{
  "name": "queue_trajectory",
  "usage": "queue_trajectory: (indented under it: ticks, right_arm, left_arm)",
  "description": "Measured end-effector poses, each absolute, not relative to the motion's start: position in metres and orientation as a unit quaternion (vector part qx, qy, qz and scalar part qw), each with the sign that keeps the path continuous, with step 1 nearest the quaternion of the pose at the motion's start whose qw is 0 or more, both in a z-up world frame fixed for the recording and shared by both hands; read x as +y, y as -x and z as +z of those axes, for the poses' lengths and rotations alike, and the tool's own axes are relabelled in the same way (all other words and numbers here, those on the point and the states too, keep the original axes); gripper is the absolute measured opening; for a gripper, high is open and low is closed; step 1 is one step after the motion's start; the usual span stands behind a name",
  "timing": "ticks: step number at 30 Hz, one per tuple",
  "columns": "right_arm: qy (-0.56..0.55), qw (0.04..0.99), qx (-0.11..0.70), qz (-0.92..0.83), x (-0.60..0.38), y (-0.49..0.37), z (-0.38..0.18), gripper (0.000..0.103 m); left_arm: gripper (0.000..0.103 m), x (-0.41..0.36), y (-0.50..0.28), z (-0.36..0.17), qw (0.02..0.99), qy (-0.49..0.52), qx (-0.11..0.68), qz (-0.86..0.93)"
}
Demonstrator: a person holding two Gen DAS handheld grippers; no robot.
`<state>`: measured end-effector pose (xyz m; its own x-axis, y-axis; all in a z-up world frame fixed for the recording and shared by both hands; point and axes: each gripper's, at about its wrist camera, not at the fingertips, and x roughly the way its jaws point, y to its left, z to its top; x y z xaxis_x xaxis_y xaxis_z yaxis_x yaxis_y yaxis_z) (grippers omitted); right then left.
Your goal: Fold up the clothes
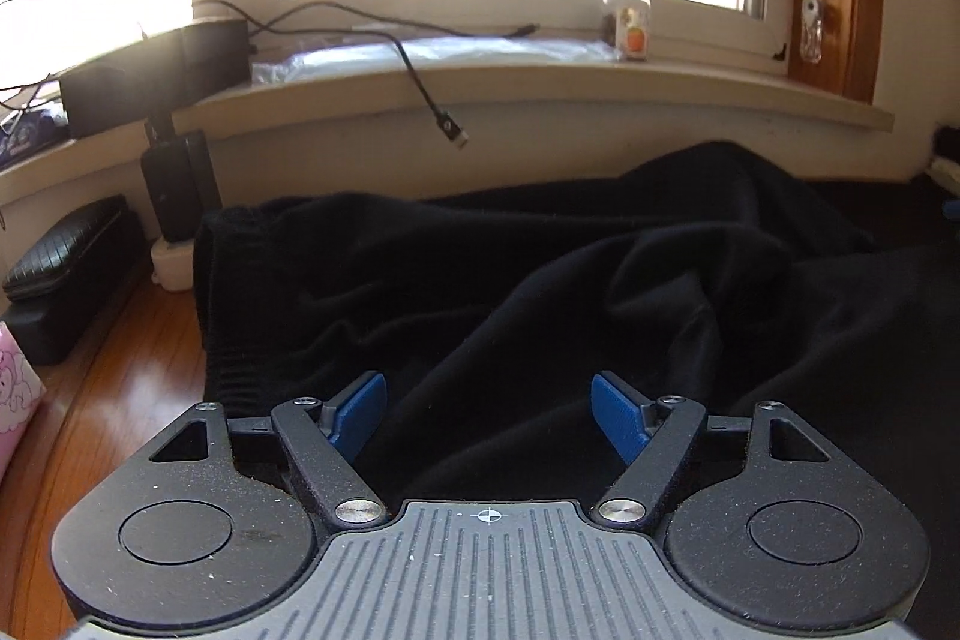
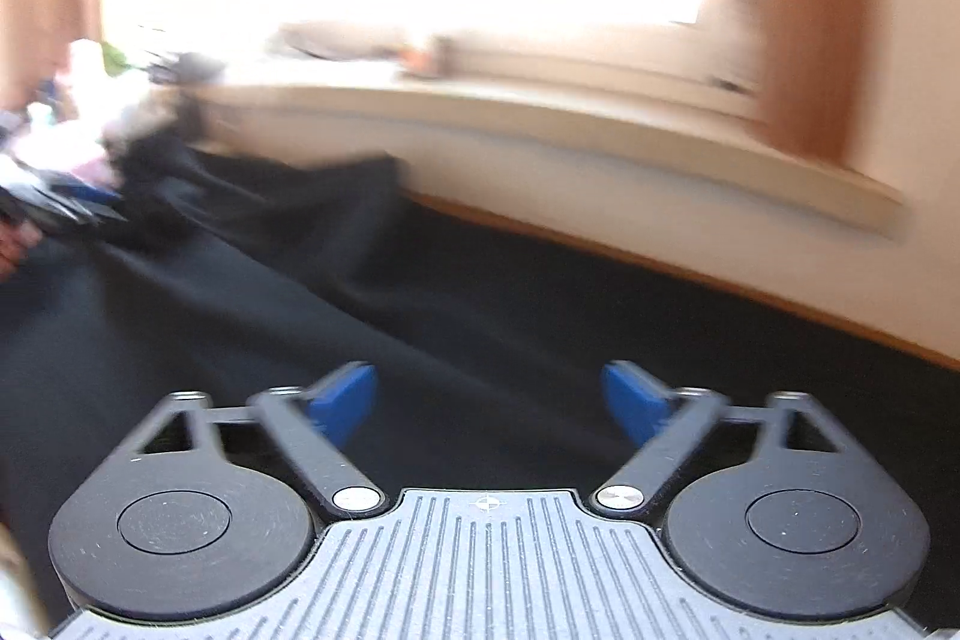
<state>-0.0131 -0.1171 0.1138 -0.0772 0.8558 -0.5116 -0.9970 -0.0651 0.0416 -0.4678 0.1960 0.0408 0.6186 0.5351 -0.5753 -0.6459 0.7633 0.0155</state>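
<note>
A black garment point(image 1: 540, 280) lies rumpled on the wooden table below the window sill, with a ribbed hem at its left edge. My left gripper point(image 1: 487, 409) is open just above the garment's near part, its blue pads point(image 1: 360, 409) apart with cloth showing between them. In the blurred right wrist view the same black garment point(image 2: 240, 292) spreads to the left. My right gripper point(image 2: 489, 403) is open over dark cloth, holding nothing.
The window sill point(image 1: 540, 82) holds a dangling black cable point(image 1: 447, 124), a jar point(image 1: 627, 16) and plastic wrap. Black boxes point(image 1: 66, 274) and a power adapter point(image 1: 177, 184) stand at the left. Bare wooden table point(image 1: 120, 400) shows left of the garment. Blurred clutter point(image 2: 90, 130) lies far left.
</note>
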Motion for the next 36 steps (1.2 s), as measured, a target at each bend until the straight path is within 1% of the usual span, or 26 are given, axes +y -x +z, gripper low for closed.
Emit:
queue_trajectory:
  ticks: [1,2,5,8,9,11,12,13,16,20,23,24,25,26,27,28,31,33,34,36]
  right_arm:
    - [0.179,0.636,0.198,0.724,-0.105,0.026,0.115,0.063]
    - [0.179,0.616,0.201,0.741,-0.092,0.04,0.115,0.061]
    - [0.204,0.565,0.199,0.774,-0.058,0.081,0.105,0.06]
    - [0.235,0.536,0.197,0.787,-0.035,0.111,0.092,0.06]
    - [0.245,0.535,0.192,0.785,-0.031,0.116,0.089,0.058]
    - [0.251,0.536,0.191,0.783,-0.03,0.118,0.088,0.046]
    - [0.25,0.537,0.193,0.783,-0.032,0.115,0.089,0.032]
    - [0.249,0.538,0.195,0.782,-0.034,0.113,0.091,0.011]
    - [0.248,0.517,0.211,0.792,-0.052,0.101,0.098,0.005]
    - [0.25,0.48,0.22,0.811,-0.086,0.105,0.105,0.004]
    - [0.265,0.473,0.22,0.811,-0.098,0.106,0.103,0.004]
    - [0.253,0.476,0.226,0.811,-0.098,0.101,0.103,0.006]
    - [0.241,0.486,0.225,0.809,-0.098,0.094,0.105,0.017]
    - [0.228,0.499,0.222,0.806,-0.097,0.087,0.109,0.025]
    - [0.218,0.514,0.219,0.8,-0.095,0.08,0.112,0.042]
    - [0.212,0.534,0.216,0.79,-0.091,0.07,0.113,0.045]
    - [0.211,0.604,0.206,0.741,-0.076,0.037,0.113,0.046]
    - [0.216,0.642,0.213,0.704,-0.062,0.012,0.107,0.046]
    - [0.218,0.652,0.222,0.692,-0.056,0.001,0.102,0.046]
    - [0.214,0.637,0.254,0.696,-0.045,-0.016,0.092,0.047]
  left_arm:
    - [0.078,0.197,0.468,0.038,0.894,0.098,0.289,0.329]
    - [0.078,0.198,0.47,0.038,0.893,0.1,0.29,0.328]
    - [0.079,0.202,0.472,0.036,0.892,0.111,0.294,0.326]
    - [0.079,0.203,0.471,0.035,0.89,0.11,0.301,0.325]
    - [0.079,0.203,0.47,0.035,0.89,0.11,0.301,0.325]
    - [0.079,0.204,0.472,0.035,0.891,0.113,0.299,0.323]
    - [0.079,0.204,0.473,0.035,0.892,0.117,0.296,0.322]
    - [0.079,0.205,0.474,0.035,0.892,0.12,0.294,0.321]
    - [0.079,0.205,0.474,0.035,0.893,0.124,0.292,0.32]
    - [0.079,0.205,0.475,0.035,0.893,0.126,0.291,0.319]
    - [0.08,0.205,0.474,0.035,0.893,0.125,0.293,0.318]
    - [0.08,0.205,0.473,0.035,0.892,0.123,0.294,0.319]
    - [0.08,0.205,0.473,0.035,0.892,0.123,0.294,0.32]
    - [0.08,0.205,0.473,0.035,0.892,0.123,0.293,0.32]
    - [0.08,0.205,0.474,0.035,0.892,0.123,0.293,0.321]
    - [0.08,0.204,0.474,0.035,0.892,0.123,0.293,0.321]
    - [0.081,0.204,0.473,0.035,0.891,0.122,0.295,0.322]
    - [0.081,0.204,0.473,0.035,0.891,0.122,0.295,0.322]
    - [0.081,0.204,0.473,0.035,0.892,0.122,0.295,0.322]
    - [0.081,0.204,0.473,0.035,0.892,0.123,0.295,0.321]
